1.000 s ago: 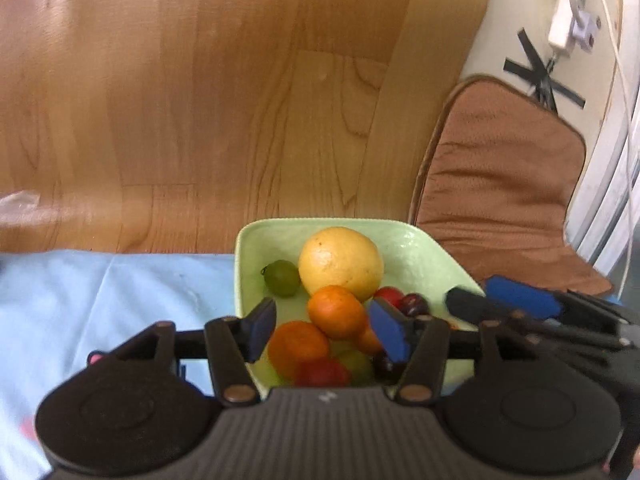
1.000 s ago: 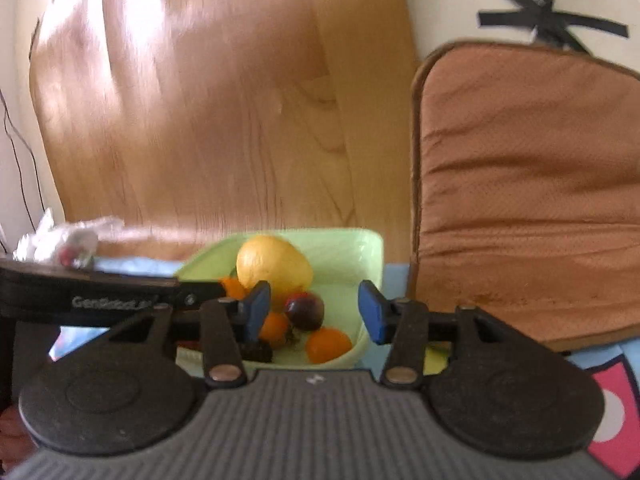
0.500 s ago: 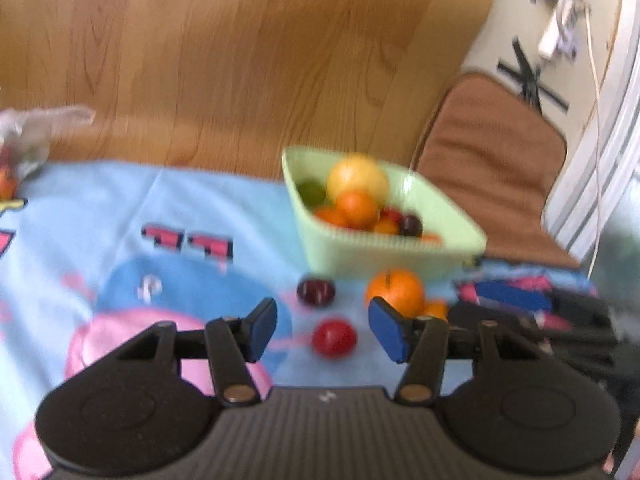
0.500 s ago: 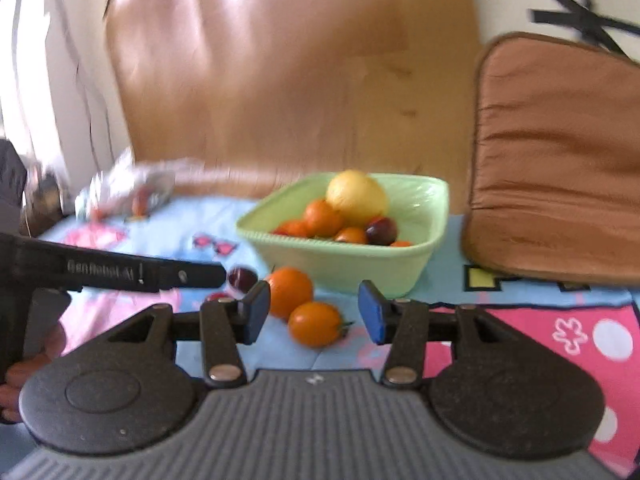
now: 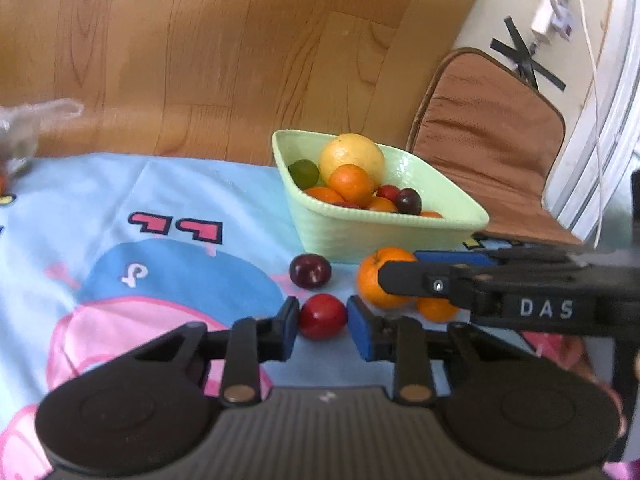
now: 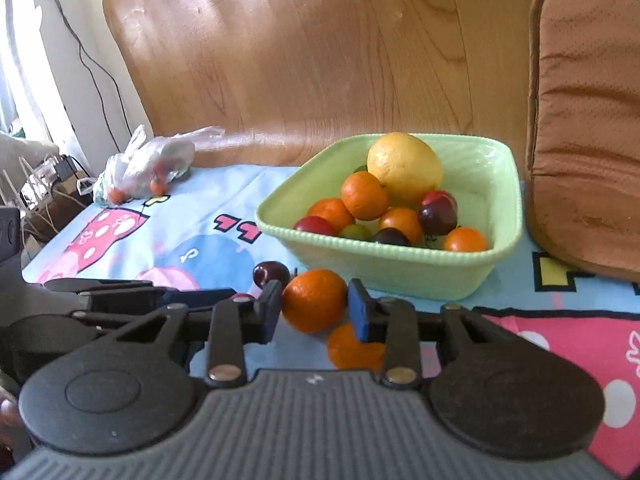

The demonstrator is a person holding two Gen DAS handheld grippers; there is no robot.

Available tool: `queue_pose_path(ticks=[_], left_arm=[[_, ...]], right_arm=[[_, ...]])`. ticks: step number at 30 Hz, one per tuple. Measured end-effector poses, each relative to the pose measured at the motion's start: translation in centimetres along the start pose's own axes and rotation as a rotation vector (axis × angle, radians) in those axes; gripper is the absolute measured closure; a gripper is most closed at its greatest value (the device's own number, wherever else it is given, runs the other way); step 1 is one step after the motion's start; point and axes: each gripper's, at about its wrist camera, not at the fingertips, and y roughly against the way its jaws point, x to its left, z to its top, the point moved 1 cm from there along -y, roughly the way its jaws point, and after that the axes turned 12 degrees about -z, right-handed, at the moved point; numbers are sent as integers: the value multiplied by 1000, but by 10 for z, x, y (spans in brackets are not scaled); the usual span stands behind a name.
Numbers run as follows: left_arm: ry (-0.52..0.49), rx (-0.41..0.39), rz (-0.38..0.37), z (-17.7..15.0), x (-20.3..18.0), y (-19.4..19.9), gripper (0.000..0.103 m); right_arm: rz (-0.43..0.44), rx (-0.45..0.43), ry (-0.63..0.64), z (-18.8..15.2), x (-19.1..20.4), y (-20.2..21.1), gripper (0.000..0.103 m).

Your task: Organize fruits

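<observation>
A red plum [image 5: 322, 317] lies on the blue cartoon cloth in front of the green bowl [image 5: 384, 220], and my left gripper [image 5: 323, 316] is shut on it, both pads against its sides. To its right, my right gripper [image 6: 314, 306] has its jaws closing around a large orange [image 6: 314, 300], and the pads touch both flanks. A smaller orange [image 6: 352, 346] sits just below it, and a dark plum [image 6: 271, 274] lies loose to the left. The bowl [image 6: 380, 246] holds a yellow citrus [image 6: 404, 168], oranges, plums and a lime.
A brown seat cushion [image 6: 584, 120] leans at the right behind the bowl. A wooden board stands along the back. A plastic bag with small fruits [image 6: 148, 164] lies at the cloth's far left corner. Cables and a power strip hang at the walls.
Both grippers pulled back from over the bowl and came down to the loose fruits on the cloth. The left jaws shut on the red plum; the right jaws narrowed onto the large orange.
</observation>
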Motion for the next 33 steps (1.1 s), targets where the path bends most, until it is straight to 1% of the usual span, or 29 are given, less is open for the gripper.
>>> queue_pose_path(ticks=[2,5,8,10,12,18,21,23,24,26,28,30,33], left_arm=[[-24,-1,10,-4,-6,4,76],[-15,2,-25,-13,-12,16,76],[-18,-1,-53,-26,-19,33,76],[-17,7,-63,-35,-24,41,76],[-11,18,-75,-45,-30,47,76],[-50,15,-68,-65,-54,62,76],[-70,4,-36,-71,-61,65,76],[-78,2,-22,-76,-65,64,74],[-102,-6,-6,-79,-68,64,74],[-148,-6,31,-82,-76,63,74],[-166,-6,52,-83,-79,62,74],[-167,-8,62,-84,-78,63,74],[-170,-12,80,-85,-79,64,73]], right_arm=[[6,-25,-17,-1,2,10,65],[5,-121,-8,-8,10,38,65],[-11,-178,19,-24,14,66,65],[-18,-186,20,-38,14,81,65],[-21,-178,-7,-53,10,91,65],[-40,-151,-149,-96,-10,119,65],[-35,-155,-198,-111,-16,132,66],[-38,-158,-204,-116,-17,136,66],[-43,-171,-198,-119,-15,137,65],[-59,-199,-183,-125,-11,137,59],[-92,-219,-145,-126,-5,138,59],[-100,-221,-118,-126,-1,137,59],[-96,-221,-134,-127,-7,137,59]])
